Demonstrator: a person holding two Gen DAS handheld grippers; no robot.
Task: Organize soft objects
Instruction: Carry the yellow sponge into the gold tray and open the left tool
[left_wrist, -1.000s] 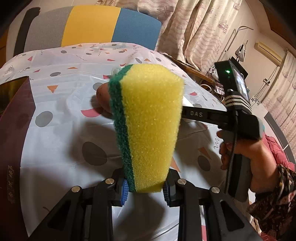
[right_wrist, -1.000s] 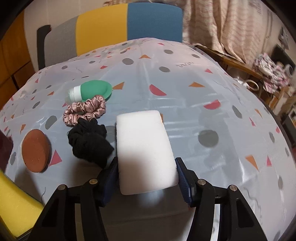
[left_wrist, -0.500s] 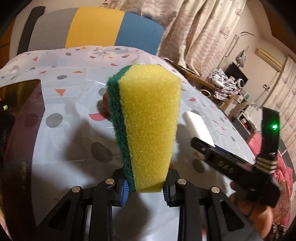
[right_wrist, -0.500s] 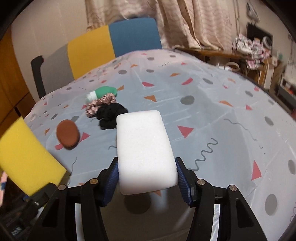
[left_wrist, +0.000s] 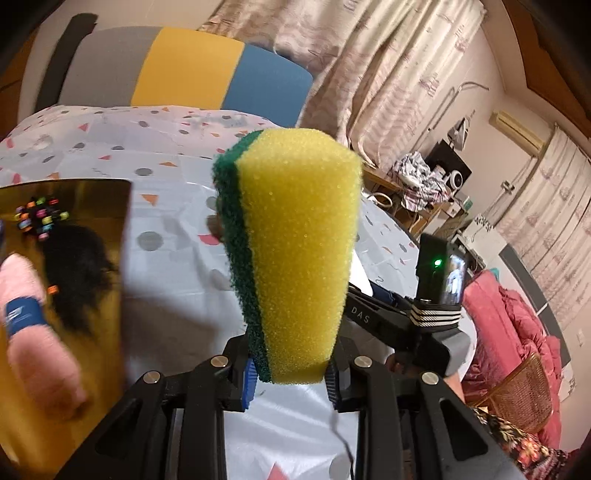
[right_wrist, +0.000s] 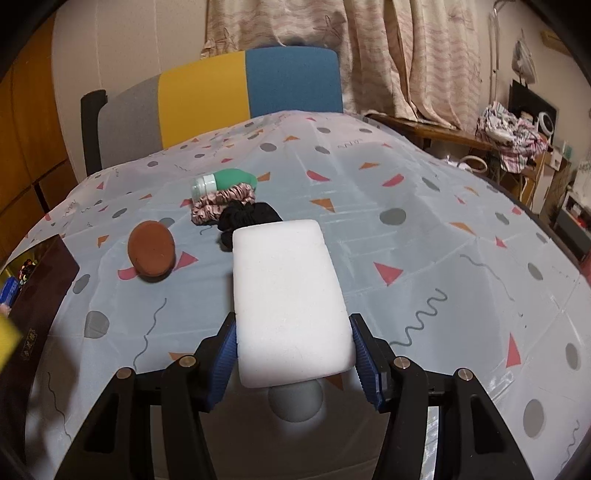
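In the left wrist view my left gripper (left_wrist: 291, 380) is shut on a yellow sponge with a green scouring side (left_wrist: 295, 251), held upright above the table. My right gripper (right_wrist: 294, 358) is shut on a white foam block (right_wrist: 288, 299), its blue pads pressing both long sides. On the tablecloth beyond lie a brown round puff (right_wrist: 151, 249), a pink scrunchie (right_wrist: 221, 201), a black scrunchie (right_wrist: 247, 218) and a green squeeze bottle (right_wrist: 225, 181). The right-hand gripper's body (left_wrist: 417, 314) shows right of the yellow sponge.
A dark box with a gold lining (left_wrist: 92, 206) sits at the table's left and holds a pink soft roll (left_wrist: 40, 343), a black tuft and small coloured bands. A chair (right_wrist: 229, 85) stands behind the table (right_wrist: 424, 229). Curtains and clutter fill the right.
My left gripper has carried the yellow sponge up and leftwards, so the box's inside now shows. The right gripper drew back from the scrunchies with the white block, then held still.
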